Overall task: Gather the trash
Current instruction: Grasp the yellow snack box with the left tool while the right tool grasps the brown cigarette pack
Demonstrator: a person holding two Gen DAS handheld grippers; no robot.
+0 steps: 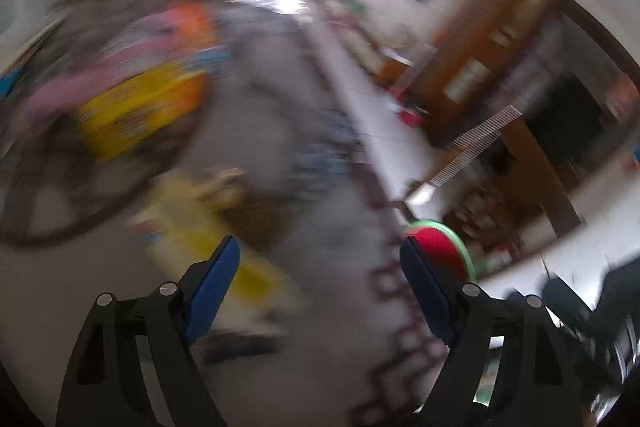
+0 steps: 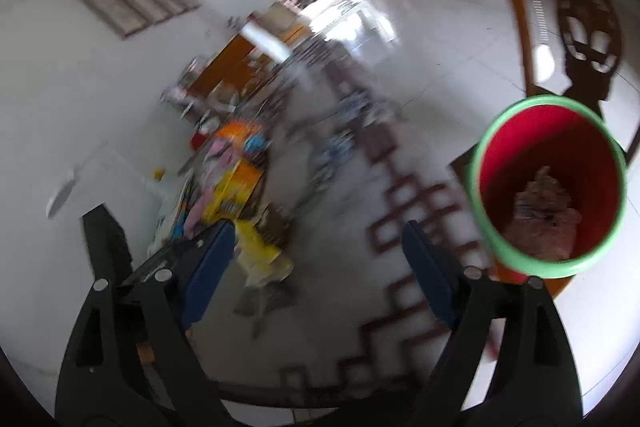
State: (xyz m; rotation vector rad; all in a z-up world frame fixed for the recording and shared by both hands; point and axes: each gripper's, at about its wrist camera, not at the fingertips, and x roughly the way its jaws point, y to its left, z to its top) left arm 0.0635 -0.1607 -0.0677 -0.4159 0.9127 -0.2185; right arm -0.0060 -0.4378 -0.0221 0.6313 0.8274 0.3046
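Both views are blurred by motion. A red bin with a green rim (image 2: 548,187) stands at the right of the right wrist view, with crumpled brownish trash (image 2: 540,215) inside. The bin also shows in the left wrist view (image 1: 440,247), just behind the right finger. A yellow wrapper (image 2: 260,255) lies on the grey table, ahead of the left finger; it also shows in the left wrist view (image 1: 212,227). My right gripper (image 2: 316,255) is open and empty above the table. My left gripper (image 1: 320,275) is open and empty too.
A pile of colourful packets (image 2: 232,175) sits at the table's left; it shows in the left wrist view (image 1: 140,99) too. The table (image 2: 328,307) has a dark brown patterned border. A carved wooden chair (image 2: 584,27) stands beyond the bin on the tiled floor.
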